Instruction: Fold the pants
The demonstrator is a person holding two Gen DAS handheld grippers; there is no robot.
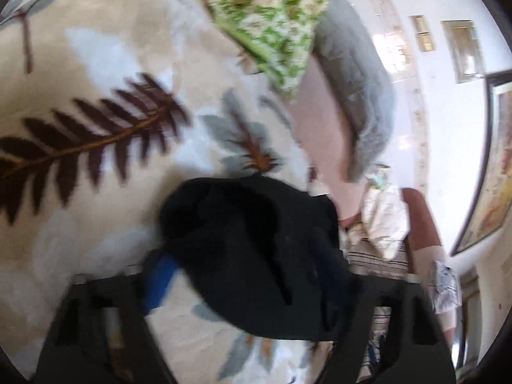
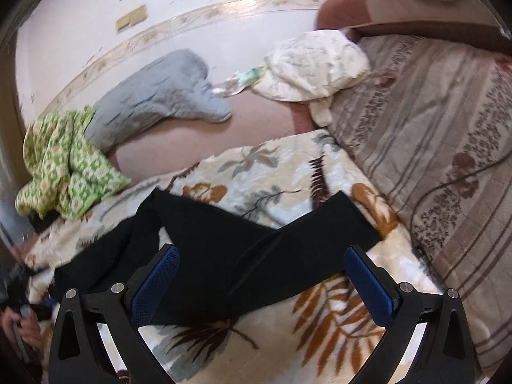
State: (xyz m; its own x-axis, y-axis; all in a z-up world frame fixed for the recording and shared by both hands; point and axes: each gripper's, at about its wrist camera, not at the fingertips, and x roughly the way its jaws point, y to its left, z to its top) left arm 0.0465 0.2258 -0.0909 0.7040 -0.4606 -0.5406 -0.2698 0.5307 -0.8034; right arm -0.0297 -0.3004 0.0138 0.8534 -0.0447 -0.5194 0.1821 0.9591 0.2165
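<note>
Black pants (image 2: 243, 249) lie spread across a leaf-print blanket (image 2: 281, 172), plain and dark, with two legs splayed apart in a shallow V toward the blanket's far edge and the waist end bunched toward the near left. In the left wrist view, a rumpled fold of the same black cloth (image 1: 252, 256) sits between the fingers of the left gripper (image 1: 246, 275), covering the right finger; blur keeps me from telling whether the pads press on it. The right gripper (image 2: 260, 272) stands wide open above the pants, its blue pads (image 2: 160, 275) clear of the fabric. Beyond the blanket, a green-patterned cloth (image 2: 64, 160) is heaped at its far left corner, a grey quilted cushion (image 2: 153, 96) lies just past that, and a cream bundle (image 2: 313, 67) rests on a striped floral bedspread (image 2: 432, 134) to the blanket's right. A white wall (image 2: 80, 25) with a patterned border runs behind.
</note>
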